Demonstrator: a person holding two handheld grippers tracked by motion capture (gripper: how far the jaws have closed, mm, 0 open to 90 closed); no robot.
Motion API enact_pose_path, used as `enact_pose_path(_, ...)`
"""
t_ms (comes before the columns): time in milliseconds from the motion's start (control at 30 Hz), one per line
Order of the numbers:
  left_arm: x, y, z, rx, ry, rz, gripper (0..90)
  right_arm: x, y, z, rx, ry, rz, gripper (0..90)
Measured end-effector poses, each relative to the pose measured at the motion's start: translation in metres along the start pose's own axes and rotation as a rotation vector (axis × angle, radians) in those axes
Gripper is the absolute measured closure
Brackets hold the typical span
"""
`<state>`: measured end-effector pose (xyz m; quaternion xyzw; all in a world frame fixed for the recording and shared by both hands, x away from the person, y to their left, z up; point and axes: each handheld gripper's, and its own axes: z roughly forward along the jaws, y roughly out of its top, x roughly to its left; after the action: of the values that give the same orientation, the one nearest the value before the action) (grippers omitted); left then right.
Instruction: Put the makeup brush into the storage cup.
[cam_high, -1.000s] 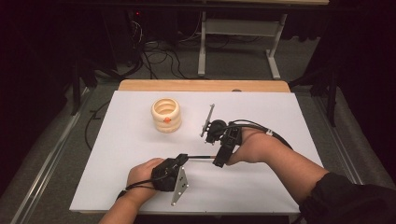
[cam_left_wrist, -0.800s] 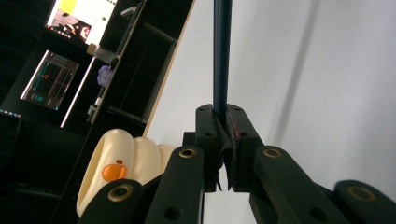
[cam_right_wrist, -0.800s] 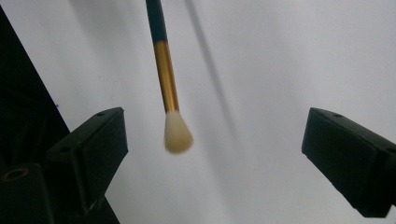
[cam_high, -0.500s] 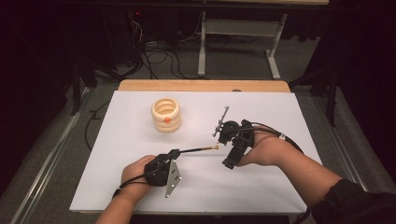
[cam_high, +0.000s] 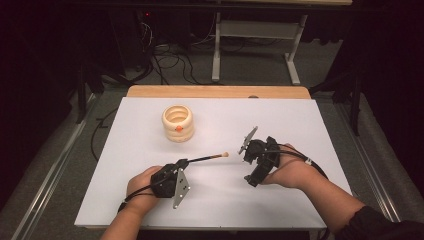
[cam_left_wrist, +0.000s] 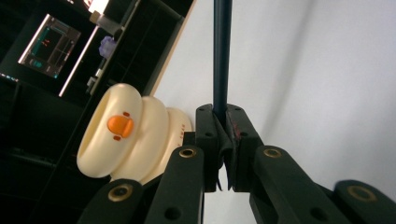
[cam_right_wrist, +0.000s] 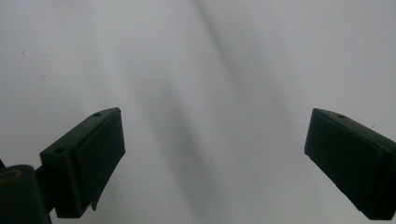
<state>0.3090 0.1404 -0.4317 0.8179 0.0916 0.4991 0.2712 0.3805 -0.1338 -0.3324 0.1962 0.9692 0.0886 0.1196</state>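
On the white table, the cream ring-shaped holder with an orange duck bill on its side serves as landmark; it stands upright toward the far left of the sheet. Nearer the person and just left of the holder's line, the left gripper has its jaws closed tight on the butt end of a thin dark stick. Long axis of the stick runs roughly level, slanting slightly away from the person, pale tip pointing right, away from the holder and toward the right gripper. In the left gripper view the stick runs straight out from the clamped pads, with the holder just beside them. Open sheet lies between stick tip and holder; nothing stands between them. Right of the holder and well apart from it, the right gripper points down at the sheet, jaws spread wide, nothing between them; jaws have just been opening.
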Motion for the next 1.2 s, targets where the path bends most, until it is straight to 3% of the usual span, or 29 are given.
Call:
enact_pose_path(267, -0.004, -0.002, 0.002, 0.014, -0.019, 0.01, 85.6, 0.002, -0.017, 0.017, -0.093, 0.004, 0.051, 6.8)
enact_pose_path(433, -0.005, -0.006, 0.004, 0.022, -0.039, -0.025, 85.6, 0.003, -0.027, 0.023, -0.171, -0.02, 0.074, 7.4)
enact_pose_path(600, -0.006, -0.006, 0.004, 0.02, -0.04, -0.028, 85.5, 0.005, -0.038, 0.028, -0.248, -0.037, 0.11, 7.4)
enact_pose_path(767, -0.006, -0.007, 0.004, 0.023, -0.044, -0.058, 85.6, 0.003, -0.049, 0.032, -0.341, -0.063, 0.181, 7.4)
enact_pose_path(867, -0.005, -0.007, 0.003, 0.019, -0.046, -0.087, 85.6, 0.002, -0.056, 0.034, -0.407, -0.08, 0.218, 7.4)
enact_pose_path(1033, 0.001, -0.01, 0.002, 0.0, -0.053, -0.196, 85.6, 0.002, -0.066, 0.038, -0.5, -0.09, 0.279, 7.7)
enact_pose_path(1167, 0.004, -0.012, 0.001, -0.006, -0.057, -0.26, 85.6, 0.006, -0.073, 0.04, -0.56, -0.105, 0.311, 7.9)
enact_pose_path(1200, 0.005, -0.012, 0.0, -0.014, -0.061, -0.296, 85.6, 0.007, -0.074, 0.04, -0.571, -0.108, 0.315, 8.0)
